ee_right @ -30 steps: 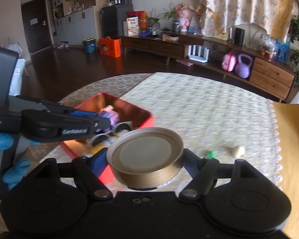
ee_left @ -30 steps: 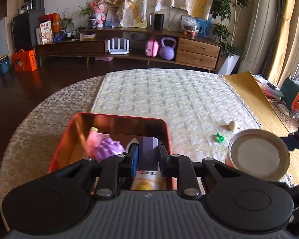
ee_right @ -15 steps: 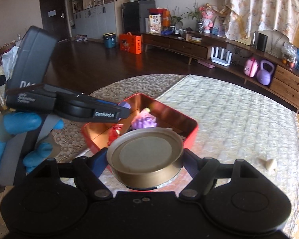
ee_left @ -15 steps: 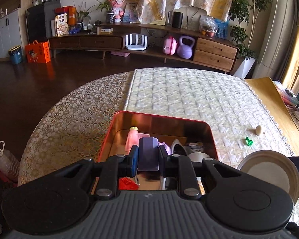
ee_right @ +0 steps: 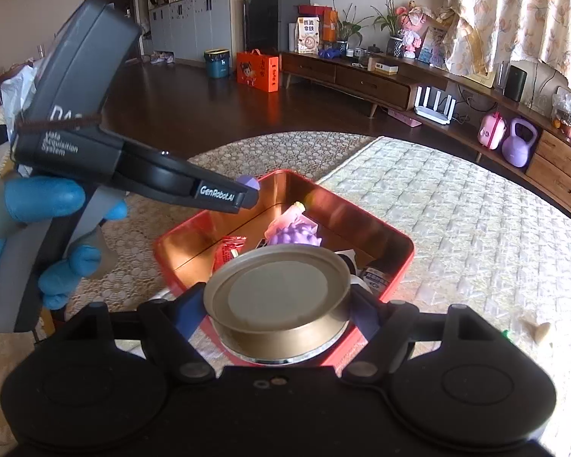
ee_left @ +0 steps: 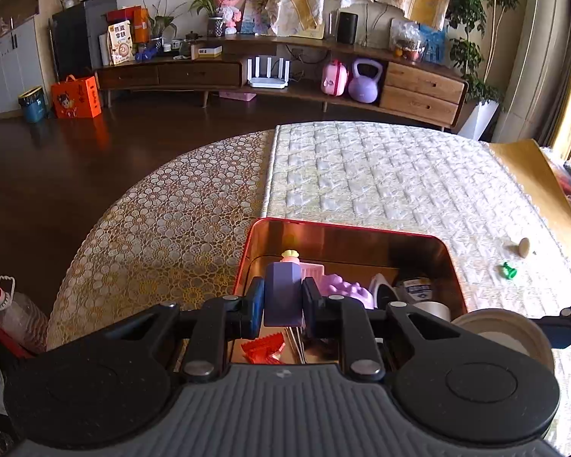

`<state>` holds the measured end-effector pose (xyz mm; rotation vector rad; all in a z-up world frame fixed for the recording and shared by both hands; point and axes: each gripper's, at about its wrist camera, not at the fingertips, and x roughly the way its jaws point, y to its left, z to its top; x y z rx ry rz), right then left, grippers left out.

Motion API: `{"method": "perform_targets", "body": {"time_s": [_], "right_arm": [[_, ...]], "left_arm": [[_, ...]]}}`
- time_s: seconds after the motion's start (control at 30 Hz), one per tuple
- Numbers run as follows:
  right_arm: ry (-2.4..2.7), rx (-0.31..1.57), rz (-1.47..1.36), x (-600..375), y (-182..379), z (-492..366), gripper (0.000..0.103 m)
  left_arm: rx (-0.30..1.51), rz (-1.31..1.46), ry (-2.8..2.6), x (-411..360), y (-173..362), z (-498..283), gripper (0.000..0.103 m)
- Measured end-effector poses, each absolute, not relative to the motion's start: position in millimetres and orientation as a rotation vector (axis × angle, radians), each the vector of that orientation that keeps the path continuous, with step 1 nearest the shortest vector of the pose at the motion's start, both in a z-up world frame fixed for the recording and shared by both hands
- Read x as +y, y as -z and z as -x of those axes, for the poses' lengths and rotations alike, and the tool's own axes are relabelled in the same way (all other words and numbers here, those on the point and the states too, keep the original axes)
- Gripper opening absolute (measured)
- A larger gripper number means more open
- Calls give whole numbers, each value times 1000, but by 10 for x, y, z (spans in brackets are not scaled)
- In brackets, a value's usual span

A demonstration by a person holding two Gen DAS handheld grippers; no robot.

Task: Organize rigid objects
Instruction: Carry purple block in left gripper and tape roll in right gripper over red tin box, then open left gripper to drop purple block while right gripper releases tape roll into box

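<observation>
Fingers of left gripper (ee_left: 283, 301) stand narrow, pads clamped on both sides of a purple block (ee_left: 281, 293), held upright. Fingers of right gripper (ee_right: 281, 314) stand wide, gripping a round gold-lidded tin (ee_right: 279, 297) by its rim. Blue-gloved hand (ee_right: 23, 224) holds the left gripper's handle, seen in right wrist view.

Change vs. 1 s ago: both grips unchanged, same opening. Red tray (ee_left: 346, 228) has shifted in left view from lower left to centre-right, so the block now sits over the tray's left part. In right view the tray has moved from left of the tin to directly behind and under it, and the left gripper appears larger and higher in frame.

Position: purple block above tray interior, in front of a pink bottle (ee_left: 297, 262); a purple knobbly toy (ee_left: 342, 289) lies just right of the fingers, a red wrapper (ee_left: 264, 346) below them. Tin overlaps the tray's near rim. On the counter (ee_left: 380, 175), a green piece (ee_left: 509, 270) and a beige piece (ee_left: 523, 246) lie well apart from the tray.
</observation>
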<state>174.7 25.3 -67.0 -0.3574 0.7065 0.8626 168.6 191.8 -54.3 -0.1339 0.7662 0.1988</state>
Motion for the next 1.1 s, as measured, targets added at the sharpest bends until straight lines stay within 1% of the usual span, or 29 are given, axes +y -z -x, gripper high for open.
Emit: {"method": "perform_targets", "body": {"time_s": [0.6,0.87,1.1], "right_arm": [[-824,753,374,456,983,-1972,78],[-817,739,402,488,1047,-1917,78],[-798,742,422,527,1042,-1887,79]], "left_arm": [[835,111,-188,1916,880,-2225,21],[886,138,-189,1925,1009,-2307,21],[882,128,-196,1912,1023,-2306,21]]}}
